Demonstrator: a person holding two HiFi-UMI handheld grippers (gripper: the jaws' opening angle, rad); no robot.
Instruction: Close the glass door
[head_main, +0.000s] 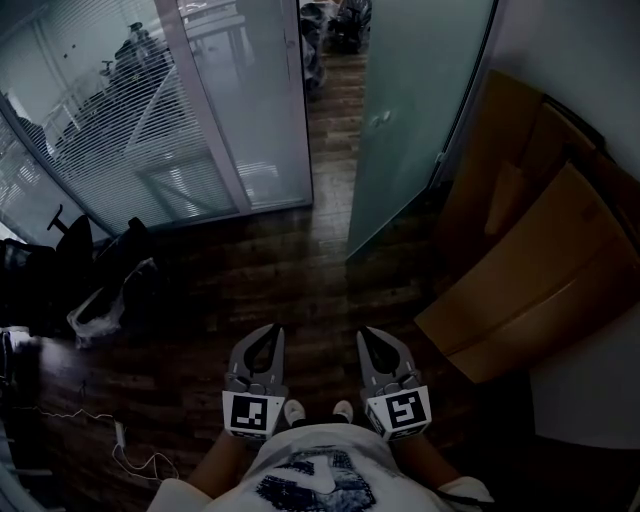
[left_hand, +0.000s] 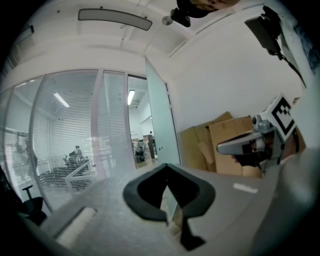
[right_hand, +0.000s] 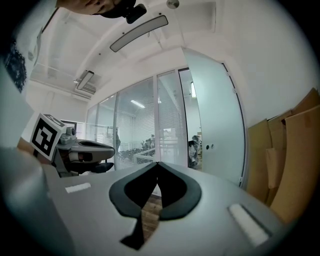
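The frosted glass door (head_main: 415, 110) stands open, swung inward against the right wall, with its small lock fitting (head_main: 380, 118) halfway up. The open doorway (head_main: 335, 90) lies between it and the glass wall. In the left gripper view the door (left_hand: 162, 125) is ahead at centre; in the right gripper view the same door (right_hand: 215, 125) is ahead to the right. My left gripper (head_main: 272, 333) and right gripper (head_main: 369, 336) are held side by side low in front of me, well short of the door. Both (left_hand: 166, 165) (right_hand: 158, 163) are shut with nothing between the tips.
Large cardboard sheets (head_main: 530, 270) lean on the right wall beside the door. A glass wall with blinds (head_main: 130, 120) runs along the left. Dark bags and a chair (head_main: 60, 260), a plastic bag (head_main: 100, 310) and a white cable (head_main: 130, 455) lie at the left on the wood floor.
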